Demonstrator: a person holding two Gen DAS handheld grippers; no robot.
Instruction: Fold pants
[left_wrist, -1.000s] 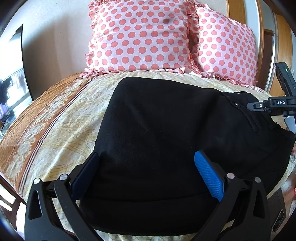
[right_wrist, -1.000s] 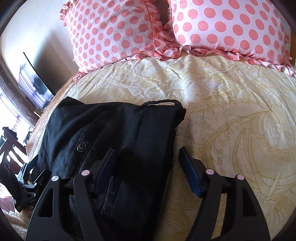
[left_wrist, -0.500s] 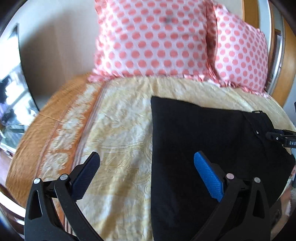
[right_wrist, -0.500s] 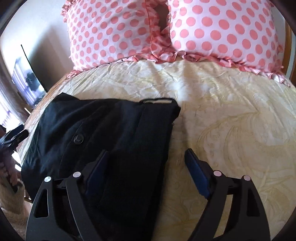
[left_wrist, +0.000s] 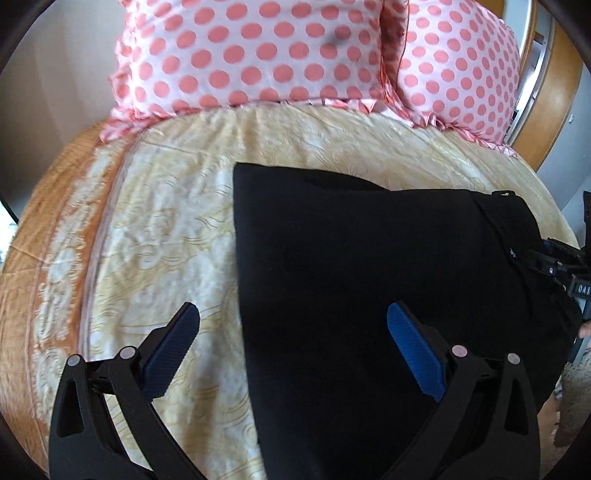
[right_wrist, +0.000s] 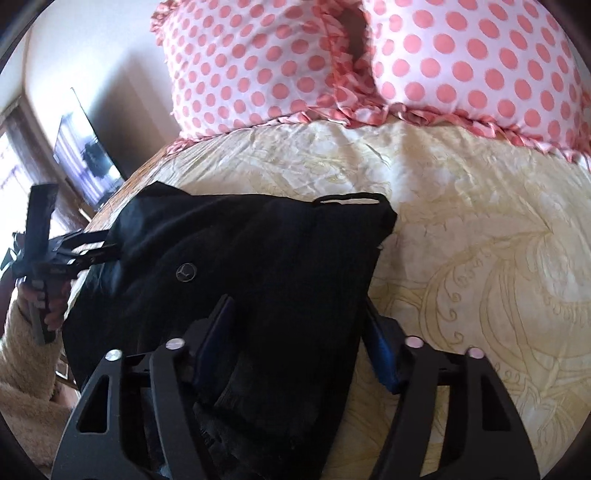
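The black pants (left_wrist: 369, 258) lie folded into a flat block on the yellow patterned bedspread (left_wrist: 166, 240). My left gripper (left_wrist: 293, 343) is open and empty above the block's left edge, with one finger over the bedspread and one over the cloth. In the right wrist view the pants (right_wrist: 258, 258) show a button and the waistband end. My right gripper (right_wrist: 299, 332) is open, its fingers on either side of the waistband end's near part. The left gripper (right_wrist: 92, 251) shows at the pants' far left edge.
Two white pillows with pink dots (left_wrist: 258, 55) (right_wrist: 461, 62) stand at the head of the bed. An orange border (left_wrist: 22, 295) runs along the bed's left side. A dark screen (right_wrist: 88, 162) stands by the wall at left. A wooden frame (left_wrist: 546, 92) is at right.
My left gripper has moved left off the middle of the pants to their left edge. My right gripper has moved in low over the waistband end. Both stayed open.
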